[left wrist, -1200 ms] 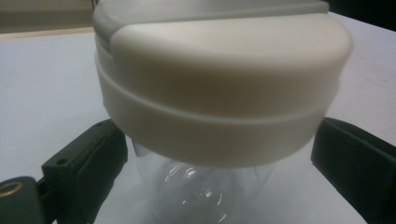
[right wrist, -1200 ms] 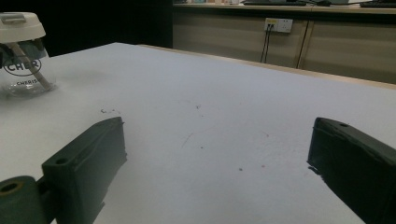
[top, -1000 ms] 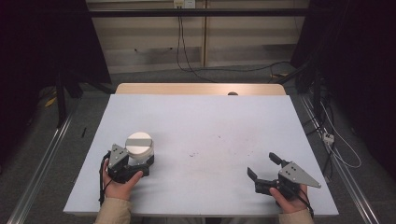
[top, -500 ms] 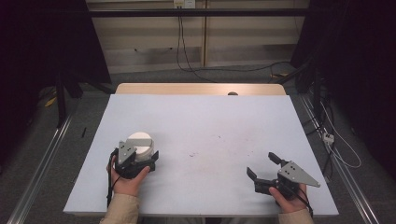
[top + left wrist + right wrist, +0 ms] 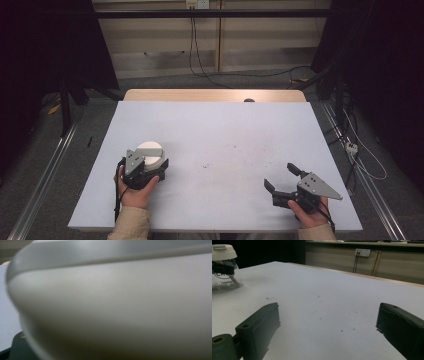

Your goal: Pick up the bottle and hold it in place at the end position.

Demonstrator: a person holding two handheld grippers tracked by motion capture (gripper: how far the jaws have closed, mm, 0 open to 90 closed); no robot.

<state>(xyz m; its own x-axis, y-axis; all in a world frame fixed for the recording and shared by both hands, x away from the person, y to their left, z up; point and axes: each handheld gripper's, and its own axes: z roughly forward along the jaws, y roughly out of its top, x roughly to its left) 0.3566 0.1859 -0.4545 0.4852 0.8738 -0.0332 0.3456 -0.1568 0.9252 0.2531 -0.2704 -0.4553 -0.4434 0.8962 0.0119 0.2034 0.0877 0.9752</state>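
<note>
Near-left on the white table [image 5: 225, 130]: left gripper [image 5: 150, 167] held in the person's left hand [image 5: 134, 192], jaws just closed in around a clear jar [image 5: 150, 154] with a white lid. From the right gripper view, a black jaw lying across the side of the jar [image 5: 223, 267], just under the lid, against the clear wall bearing dark print; so clamped on the jar, jaws narrowed to its width. In the left gripper view, pale lid rim and body [image 5: 112, 302] pressed close up, blurred. Jar standing upright on the table, near the left edge, well toward the near side.

Middle of the table: bare white surface with a few small dark specks and scuffs [image 5: 206, 165].

Near-right: right gripper [image 5: 284, 179] in the right hand [image 5: 307, 212], grey three-cornered plate on top, cable trailing back. Jaws spread wide, nothing between them but table surface, low over the table, well apart from the jar.

Far beyond the table: a wooden edge, cables, a wall socket [image 5: 361, 251].
</note>
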